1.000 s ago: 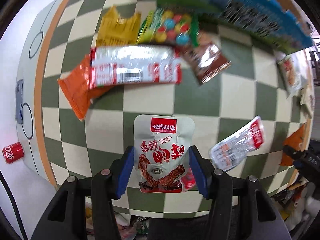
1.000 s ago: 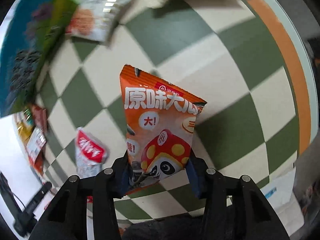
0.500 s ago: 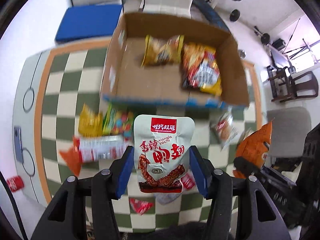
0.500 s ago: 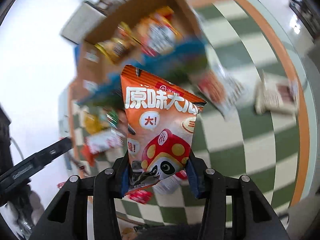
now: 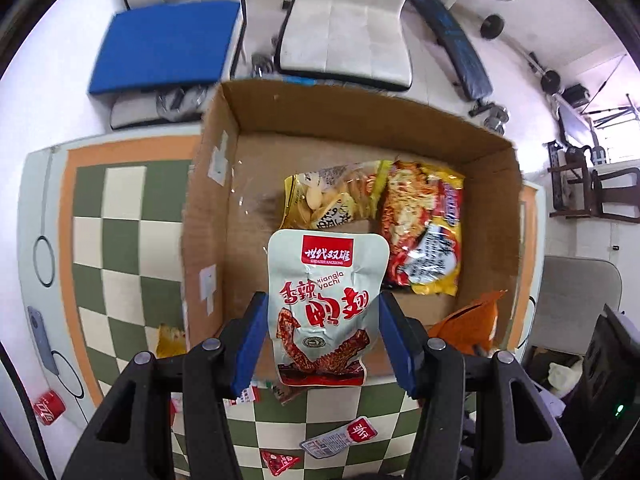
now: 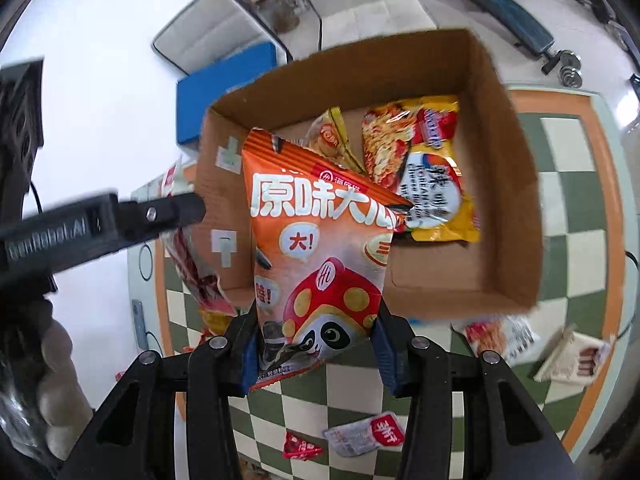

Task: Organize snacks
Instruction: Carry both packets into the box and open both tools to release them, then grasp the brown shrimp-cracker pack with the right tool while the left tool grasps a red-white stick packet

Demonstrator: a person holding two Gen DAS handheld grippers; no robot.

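Grippers first: the left gripper (image 5: 322, 336) is clamped on a white pouch (image 5: 326, 304), held by its lower sides between the blue pads, its long axis running straight away from the fingers. The right gripper (image 6: 316, 342) is clamped the same way on an orange bag (image 6: 320, 248), which stands up out of the jaws with its sealed top edge tilted.

Outward from both lies the box (image 5: 208, 216), open at the top, on the checkered table (image 5: 120, 248). In the left view the pouch hangs over the box's floor, near its front wall, with bare cardboard directly under and to the left of it. In the right view the orange bag overlaps the box's near left corner, so whether it has cleared the wall is hard to judge.

Two packs already lie inside: a yellow pack (image 5: 332, 196) and a noodle pack (image 5: 424, 228), toward the back and right. By my reading the left hand is better placed to let go first, onto the free left floor. Loose sachets (image 6: 364, 434) remain on the table in front of the box.
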